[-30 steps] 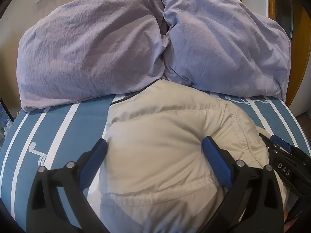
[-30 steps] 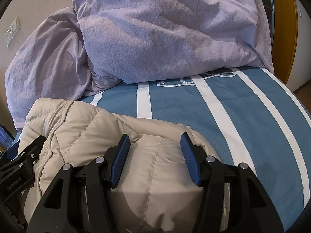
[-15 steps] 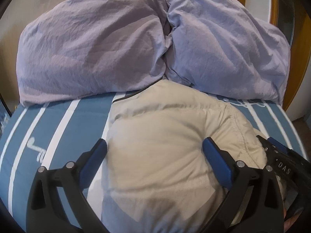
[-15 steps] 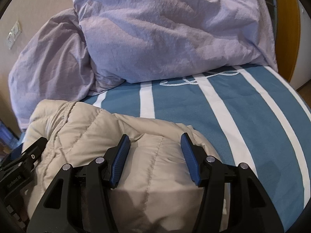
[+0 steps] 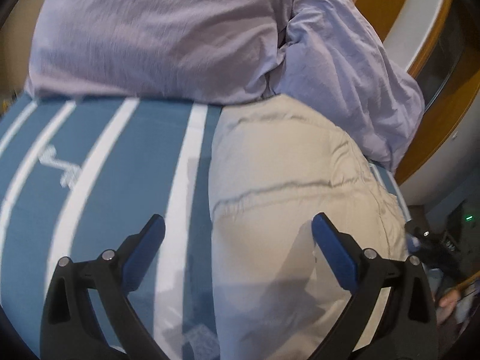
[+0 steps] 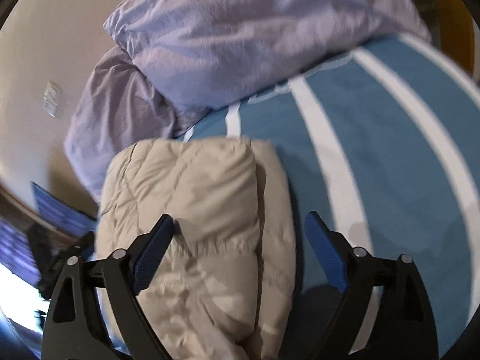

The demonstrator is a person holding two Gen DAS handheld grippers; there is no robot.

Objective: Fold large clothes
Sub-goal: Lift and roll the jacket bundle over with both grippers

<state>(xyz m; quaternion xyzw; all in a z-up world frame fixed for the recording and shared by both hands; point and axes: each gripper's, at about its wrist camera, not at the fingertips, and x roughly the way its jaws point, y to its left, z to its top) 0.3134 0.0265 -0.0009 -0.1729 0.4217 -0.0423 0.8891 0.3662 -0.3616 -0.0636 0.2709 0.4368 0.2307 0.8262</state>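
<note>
A beige quilted puffer jacket (image 5: 285, 180) lies folded into a thick bundle on the blue and white striped bed cover (image 5: 135, 150). My left gripper (image 5: 237, 219) hangs open above the bundle's left edge, one finger over the cover and the other over the jacket, holding nothing. In the right wrist view the jacket (image 6: 192, 186) lies below my right gripper (image 6: 239, 217). Its jaws are opening wide, and its pads stand off the padded fabric that lies between them. Both views are motion-blurred.
Two lilac pillows (image 5: 156, 36) (image 5: 345, 60) are piled at the head of the bed, right behind the jacket. Past the bed's right side are a wooden frame (image 5: 435, 105) and dark equipment (image 5: 456, 234). A wall socket (image 6: 51, 99) sits on the left.
The right gripper's jaws have spread wide and let go of the jacket fold between them. Both cameras swung and rolled; the left view slid left, so the jacket now lies right of centre.
</note>
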